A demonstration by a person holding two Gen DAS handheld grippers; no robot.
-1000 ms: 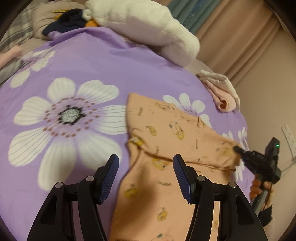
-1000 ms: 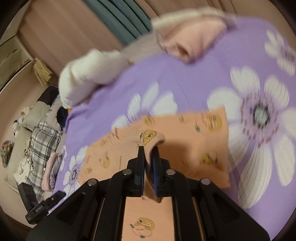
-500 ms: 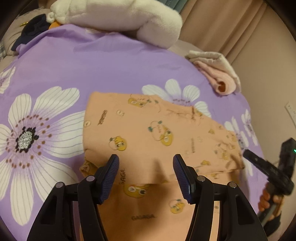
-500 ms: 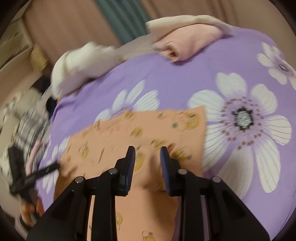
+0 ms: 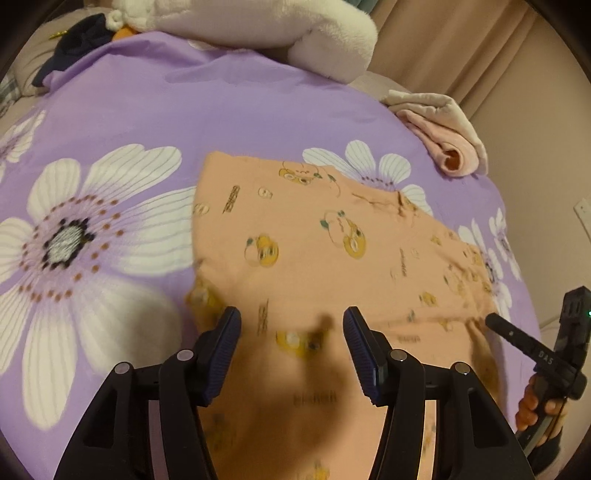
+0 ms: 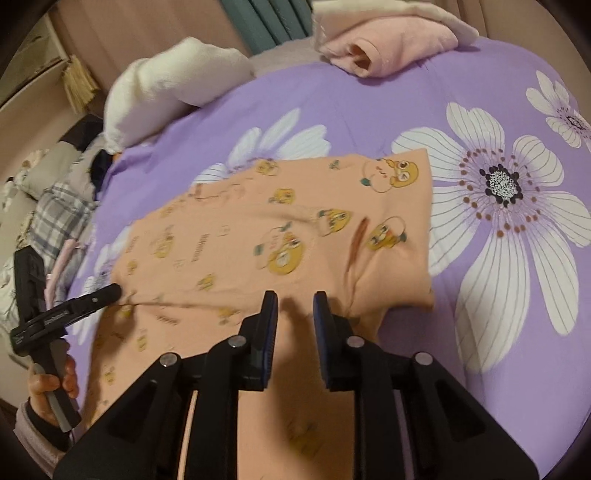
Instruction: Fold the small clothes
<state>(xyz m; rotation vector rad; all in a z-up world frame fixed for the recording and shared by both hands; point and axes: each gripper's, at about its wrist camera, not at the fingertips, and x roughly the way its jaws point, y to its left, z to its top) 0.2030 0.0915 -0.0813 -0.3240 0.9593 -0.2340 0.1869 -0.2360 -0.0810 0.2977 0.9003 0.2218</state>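
Two sets of tongs out in front of me, both hovering over the peach printed garment (image 5: 332, 240) that lies spread on the purple flowered bedcover (image 5: 110, 122). It's folded over on itself: an upper layer with little yellow cartoon figures lies flat across the lower part, its folded edge running just ahead of my tips. My left gripper (image 5: 291, 325) stands roughly half open, blue pads well apart, nothing between them but air, cloth below. My right gripper (image 6: 294, 306) shows a narrow gap between its pads and grips nothing; the garment sits underneath, a small ridge of fabric just to the right of the tips. From the left camera I see the right tongs poking in at the garment's far right corner, my hand (image 5: 535, 406) wrapped around the handle. From the right camera, the left tongs reach in at the garment's left edge; whether they touch the cloth I can't tell. Beyond the garment, a rolled pink and cream cloth bundle (image 5: 443, 122) rests near the cover's far edge, and a fluffy white plush blanket (image 5: 295, 29) lies further back.
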